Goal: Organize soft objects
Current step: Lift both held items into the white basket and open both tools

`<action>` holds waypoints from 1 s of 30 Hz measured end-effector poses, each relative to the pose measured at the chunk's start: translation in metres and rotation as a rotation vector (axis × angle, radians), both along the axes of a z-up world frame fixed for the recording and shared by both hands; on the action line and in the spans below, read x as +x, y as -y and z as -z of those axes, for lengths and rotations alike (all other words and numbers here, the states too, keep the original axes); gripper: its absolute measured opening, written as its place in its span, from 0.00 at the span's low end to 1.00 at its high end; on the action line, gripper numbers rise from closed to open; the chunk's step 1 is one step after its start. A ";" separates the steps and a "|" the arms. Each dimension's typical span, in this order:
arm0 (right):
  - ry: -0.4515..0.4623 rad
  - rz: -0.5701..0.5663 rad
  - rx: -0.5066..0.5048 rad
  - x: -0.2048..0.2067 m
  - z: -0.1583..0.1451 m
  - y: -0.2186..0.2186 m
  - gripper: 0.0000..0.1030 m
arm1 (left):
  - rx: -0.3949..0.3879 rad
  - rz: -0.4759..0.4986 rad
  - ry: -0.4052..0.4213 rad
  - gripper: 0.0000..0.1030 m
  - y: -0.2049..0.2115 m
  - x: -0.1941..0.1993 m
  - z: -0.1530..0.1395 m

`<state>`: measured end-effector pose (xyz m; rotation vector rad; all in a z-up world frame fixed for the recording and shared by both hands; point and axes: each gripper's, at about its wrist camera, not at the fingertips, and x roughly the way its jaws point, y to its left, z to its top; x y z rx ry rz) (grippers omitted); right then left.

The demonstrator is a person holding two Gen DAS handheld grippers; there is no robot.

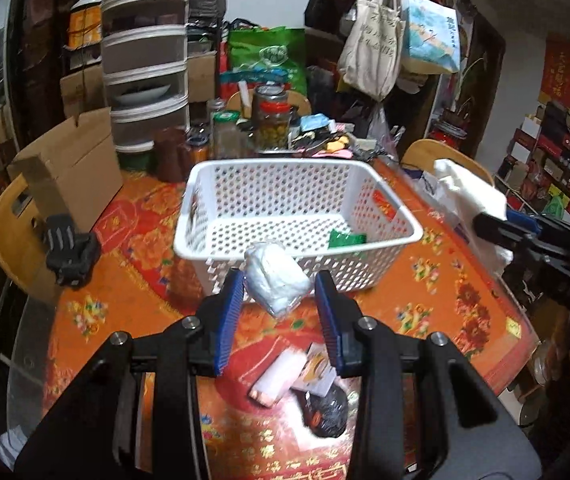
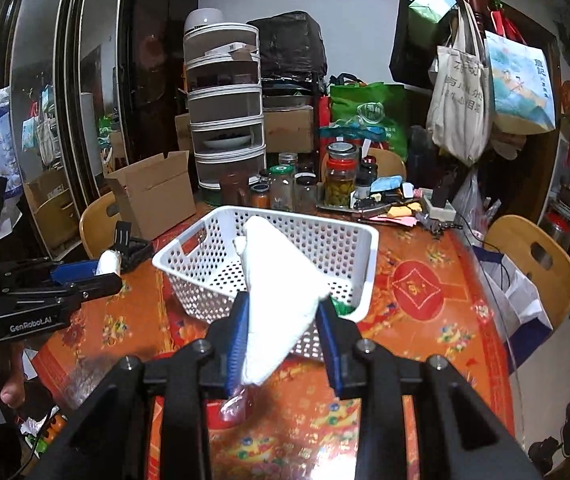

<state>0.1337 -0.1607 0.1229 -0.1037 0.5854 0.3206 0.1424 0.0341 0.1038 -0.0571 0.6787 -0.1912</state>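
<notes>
Evidently both loads are lifted off the counter (image 1: 425, 280) for the white basket (image 1: 297, 216), the left gripper (image 1: 279, 296) pinching a plastic-wrapped white bundle (image 1: 277, 280) and the right gripper (image 2: 283, 320) clamping a folded white cloth (image 2: 277, 300).

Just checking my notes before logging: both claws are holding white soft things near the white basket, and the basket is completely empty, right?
Not quite. The basket isn't empty: the left wrist view shows a green packet on its floor. The rest holds: the left claw grips a white wrapped bundle and the right claw a white cloth.

- Each hand-held gripper, left (image 1: 279, 286) and right (image 2: 283, 312), is built of matte black linkages joined by silver screws.
- Blue ribbed pads (image 1: 229, 320) line the fingers.
- "GenRobot.AI" is printed in white.
</notes>
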 end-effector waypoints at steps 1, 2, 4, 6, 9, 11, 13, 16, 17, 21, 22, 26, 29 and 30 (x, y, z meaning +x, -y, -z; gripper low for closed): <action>-0.003 0.000 0.000 0.004 -0.001 -0.001 0.31 | 0.001 0.006 0.004 0.34 0.003 0.004 -0.004; -0.007 0.003 -0.002 0.009 -0.002 0.000 0.31 | 0.000 0.012 0.008 0.34 0.005 0.009 -0.008; -0.023 0.004 0.000 0.021 -0.003 -0.001 0.31 | 0.004 0.020 0.010 0.34 0.010 0.021 -0.015; -0.047 0.004 -0.002 0.037 -0.003 -0.003 0.31 | -0.003 0.027 -0.008 0.34 0.013 0.041 -0.018; -0.074 0.007 -0.025 0.057 0.001 -0.009 0.31 | 0.013 0.018 -0.048 0.34 0.019 0.076 -0.017; -0.100 0.010 -0.032 0.074 0.006 -0.013 0.31 | 0.022 0.014 -0.087 0.34 0.023 0.100 -0.011; -0.125 0.012 -0.040 0.087 0.013 -0.016 0.31 | 0.037 0.012 -0.139 0.34 0.028 0.128 -0.001; -0.164 0.024 -0.067 0.111 0.026 -0.022 0.31 | 0.060 -0.005 -0.200 0.34 0.031 0.161 0.017; -0.182 0.030 -0.081 0.122 0.031 -0.024 0.31 | 0.063 -0.010 -0.227 0.34 0.032 0.172 0.025; -0.255 0.047 -0.114 0.154 0.052 -0.027 0.31 | 0.096 -0.032 -0.335 0.34 0.035 0.211 0.058; -0.266 0.052 -0.120 0.160 0.058 -0.028 0.31 | 0.105 -0.037 -0.349 0.34 0.035 0.216 0.065; -0.311 0.059 -0.143 0.183 0.076 -0.031 0.31 | 0.101 -0.052 -0.403 0.34 0.033 0.240 0.087; -0.339 0.057 -0.171 0.195 0.089 -0.035 0.31 | 0.101 -0.064 -0.419 0.34 0.034 0.250 0.096; -0.348 0.056 -0.180 0.199 0.094 -0.037 0.31 | 0.106 -0.066 -0.422 0.34 0.035 0.253 0.099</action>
